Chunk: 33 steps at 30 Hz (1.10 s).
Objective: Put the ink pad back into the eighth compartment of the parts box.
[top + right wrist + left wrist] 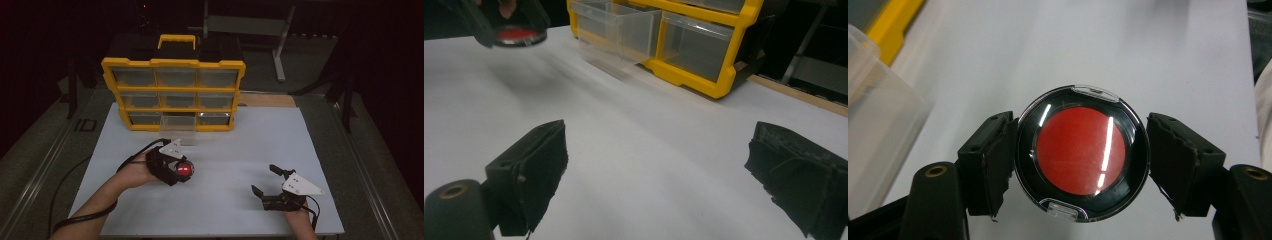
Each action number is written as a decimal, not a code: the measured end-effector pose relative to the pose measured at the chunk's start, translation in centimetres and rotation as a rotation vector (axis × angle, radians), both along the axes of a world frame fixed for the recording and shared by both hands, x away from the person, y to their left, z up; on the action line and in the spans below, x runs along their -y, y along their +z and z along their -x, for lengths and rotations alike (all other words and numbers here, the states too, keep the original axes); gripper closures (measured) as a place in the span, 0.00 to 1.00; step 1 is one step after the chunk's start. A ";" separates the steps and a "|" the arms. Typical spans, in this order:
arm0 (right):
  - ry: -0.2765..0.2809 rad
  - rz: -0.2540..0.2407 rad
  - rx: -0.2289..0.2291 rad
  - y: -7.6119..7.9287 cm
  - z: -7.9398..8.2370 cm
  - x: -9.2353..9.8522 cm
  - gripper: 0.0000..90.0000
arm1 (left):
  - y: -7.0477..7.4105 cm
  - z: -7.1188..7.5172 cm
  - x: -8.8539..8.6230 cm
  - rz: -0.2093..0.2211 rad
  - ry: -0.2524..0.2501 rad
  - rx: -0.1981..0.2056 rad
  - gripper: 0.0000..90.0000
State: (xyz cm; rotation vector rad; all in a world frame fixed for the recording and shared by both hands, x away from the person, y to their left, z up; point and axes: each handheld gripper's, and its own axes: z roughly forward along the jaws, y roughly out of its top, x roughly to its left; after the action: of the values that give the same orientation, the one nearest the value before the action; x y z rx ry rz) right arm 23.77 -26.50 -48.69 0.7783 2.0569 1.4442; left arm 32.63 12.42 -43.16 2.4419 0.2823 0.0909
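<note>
A round black case with a red disc inside and a clear lid (1082,152) sits between the pads of my left gripper (1080,160), which is shut on it. The high view has the left gripper (186,171) held above the white board, a little in front of the drawer cabinet, the red case (185,170) facing up. My right gripper (265,179) rests near the board's front right with its jaws wide apart and nothing between them. In the right gripper view the same case (516,35) hangs at the top left.
A yellow-framed organiser (175,92) with clear drawers stands at the back of the white board (240,150). Its bottom middle drawer (177,127) is pulled out toward me. Dark floor and a metal stand (280,45) lie beyond.
</note>
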 end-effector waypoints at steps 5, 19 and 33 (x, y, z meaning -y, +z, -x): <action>-0.002 -0.001 -0.001 0.0 0.0 0.0 0.10 | 1.2 0.4 -0.6 0.007 -0.016 0.008 0.34; -0.004 0.005 0.015 0.1 0.0 0.1 0.10 | 6.0 0.2 -2.5 0.065 -0.047 0.078 0.34; 0.003 0.003 0.014 0.3 0.2 -0.1 0.10 | 8.8 -2.2 -3.2 0.110 -0.023 0.134 0.34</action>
State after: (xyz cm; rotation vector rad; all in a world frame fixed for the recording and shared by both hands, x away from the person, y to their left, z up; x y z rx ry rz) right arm 23.62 -26.40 -48.41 0.7622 2.0495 1.4439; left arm 34.81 15.57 -34.39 2.3175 0.1950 0.2222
